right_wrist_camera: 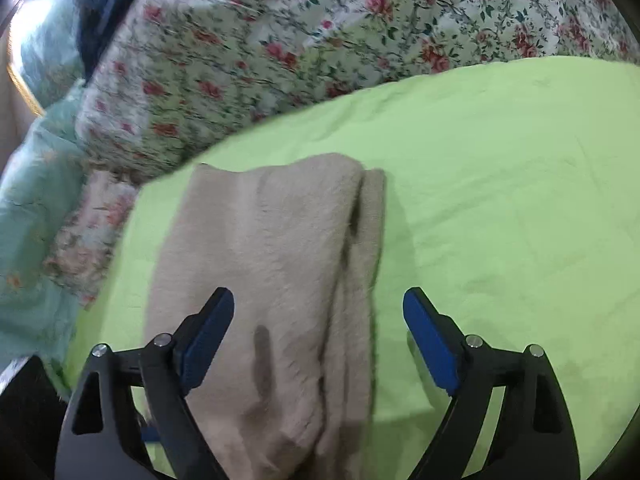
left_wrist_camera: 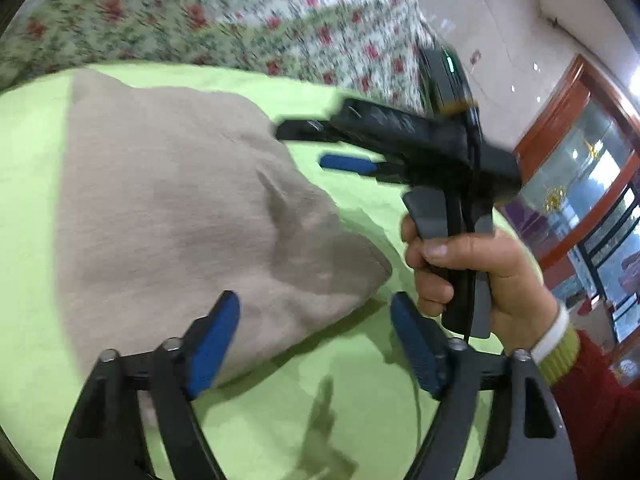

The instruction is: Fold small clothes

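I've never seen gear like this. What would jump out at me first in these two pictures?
Probably the beige cloth, folded and lying on a bright green sheet. Next, the blue-padded fingers of the right hand-held gripper, spread wide just above the cloth and clamping nothing. In the left wrist view, a hand grips that tool's handle beside the cloth, while the left hand-held gripper is also open; a flowered quilt lies behind.

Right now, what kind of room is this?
Probably a bedroom at home: a beige cloth lies on a green sheet, beside a flowery quilt, with a wooden glass cabinet nearby.
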The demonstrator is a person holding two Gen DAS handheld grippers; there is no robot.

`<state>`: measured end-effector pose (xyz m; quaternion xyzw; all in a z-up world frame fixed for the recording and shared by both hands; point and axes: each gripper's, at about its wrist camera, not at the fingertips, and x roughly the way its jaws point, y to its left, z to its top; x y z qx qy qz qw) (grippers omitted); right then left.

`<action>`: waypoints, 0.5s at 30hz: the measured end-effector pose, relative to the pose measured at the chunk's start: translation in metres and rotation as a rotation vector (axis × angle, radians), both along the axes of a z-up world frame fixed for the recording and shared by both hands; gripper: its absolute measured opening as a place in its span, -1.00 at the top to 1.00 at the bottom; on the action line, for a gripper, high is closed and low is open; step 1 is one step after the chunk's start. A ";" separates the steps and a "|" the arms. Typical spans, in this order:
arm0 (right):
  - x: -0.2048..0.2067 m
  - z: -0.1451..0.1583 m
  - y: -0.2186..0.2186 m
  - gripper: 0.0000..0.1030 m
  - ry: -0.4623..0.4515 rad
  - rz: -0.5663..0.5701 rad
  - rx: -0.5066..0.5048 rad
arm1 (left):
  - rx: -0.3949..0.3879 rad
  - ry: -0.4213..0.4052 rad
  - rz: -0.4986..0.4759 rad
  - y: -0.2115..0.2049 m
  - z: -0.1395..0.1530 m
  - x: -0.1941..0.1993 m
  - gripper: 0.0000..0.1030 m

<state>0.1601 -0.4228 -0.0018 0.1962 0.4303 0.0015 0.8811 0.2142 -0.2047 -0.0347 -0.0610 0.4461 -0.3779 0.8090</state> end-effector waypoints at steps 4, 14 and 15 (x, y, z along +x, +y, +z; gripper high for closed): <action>-0.004 -0.008 0.005 -0.69 0.027 0.027 0.034 | -0.021 0.024 0.101 0.050 0.007 0.014 -0.71; 0.015 -0.039 -0.002 -0.69 0.106 0.051 0.153 | -0.104 0.261 0.226 0.100 -0.043 0.110 -0.72; 0.019 -0.043 -0.003 -0.69 0.119 0.055 0.165 | -0.118 0.297 0.221 0.098 -0.053 0.120 -0.72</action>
